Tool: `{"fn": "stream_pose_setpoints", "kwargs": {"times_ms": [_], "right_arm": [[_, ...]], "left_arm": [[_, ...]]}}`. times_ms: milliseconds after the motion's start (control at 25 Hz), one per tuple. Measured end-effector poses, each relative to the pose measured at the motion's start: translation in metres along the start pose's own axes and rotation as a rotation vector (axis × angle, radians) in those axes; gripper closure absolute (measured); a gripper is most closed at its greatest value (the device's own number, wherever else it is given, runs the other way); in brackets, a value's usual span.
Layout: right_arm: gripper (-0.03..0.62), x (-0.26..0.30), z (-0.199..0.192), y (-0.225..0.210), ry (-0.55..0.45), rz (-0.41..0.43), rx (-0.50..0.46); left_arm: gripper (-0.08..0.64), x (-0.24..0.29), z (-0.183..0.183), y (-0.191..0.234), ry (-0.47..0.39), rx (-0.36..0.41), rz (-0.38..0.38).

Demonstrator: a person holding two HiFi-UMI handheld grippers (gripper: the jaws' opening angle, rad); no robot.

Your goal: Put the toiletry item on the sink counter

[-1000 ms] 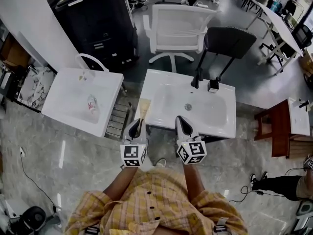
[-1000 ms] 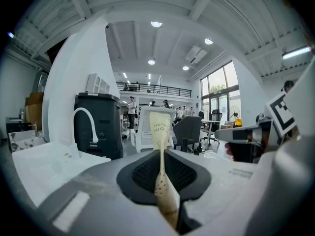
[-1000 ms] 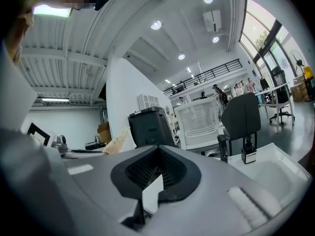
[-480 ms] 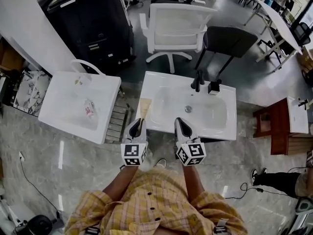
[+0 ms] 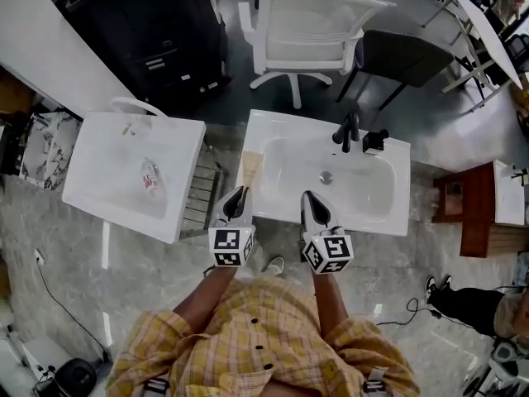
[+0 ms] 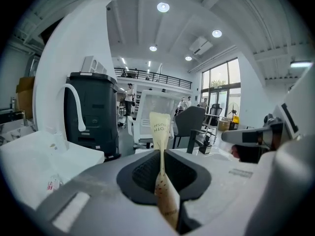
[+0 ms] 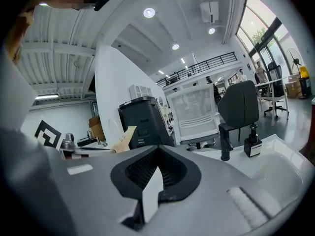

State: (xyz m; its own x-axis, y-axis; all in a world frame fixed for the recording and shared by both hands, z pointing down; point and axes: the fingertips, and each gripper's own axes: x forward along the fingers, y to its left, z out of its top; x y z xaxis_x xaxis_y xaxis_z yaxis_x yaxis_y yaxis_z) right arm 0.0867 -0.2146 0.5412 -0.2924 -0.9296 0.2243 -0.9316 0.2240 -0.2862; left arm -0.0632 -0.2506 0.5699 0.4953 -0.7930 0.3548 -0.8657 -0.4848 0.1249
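Note:
A tan paper toothbrush packet [image 5: 250, 170] [image 6: 160, 129] is pinched between the jaws of my left gripper [image 5: 237, 195] [image 6: 161, 168]. It sticks out ahead over the left strip of the white sink counter [image 5: 258, 131]. In the right gripper view the packet [image 7: 122, 139] shows at the left. My right gripper [image 5: 308, 198] [image 7: 156, 154] is shut with nothing in it and hangs over the sink's near edge. Both grippers point forward and slightly down.
A black faucet [image 5: 347, 131] [image 7: 225, 140] and a black dispenser [image 5: 374, 141] [image 7: 252, 144] stand at the sink's back edge. A second white basin [image 5: 99, 184] at the left holds a small packet [image 5: 150, 179]. A white chair [image 5: 306, 23] and a dark chair [image 5: 405, 56] stand behind.
Both grippers have moved a little forward and down toward the sink's near edge. The packet stays in the left gripper's grip, now further over the counter's left strip.

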Motion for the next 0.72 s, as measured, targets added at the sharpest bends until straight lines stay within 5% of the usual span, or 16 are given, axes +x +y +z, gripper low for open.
{"fn": "stream_pose_setpoints", "kwargs": {"times_ms": [720], "right_arm": [[0.591,0.046,-0.035,-0.013,0.104,-0.051,0.037]], "left_arm": [[0.531,0.079,-0.038,0.036,0.163,-0.050,-0.015]]}}
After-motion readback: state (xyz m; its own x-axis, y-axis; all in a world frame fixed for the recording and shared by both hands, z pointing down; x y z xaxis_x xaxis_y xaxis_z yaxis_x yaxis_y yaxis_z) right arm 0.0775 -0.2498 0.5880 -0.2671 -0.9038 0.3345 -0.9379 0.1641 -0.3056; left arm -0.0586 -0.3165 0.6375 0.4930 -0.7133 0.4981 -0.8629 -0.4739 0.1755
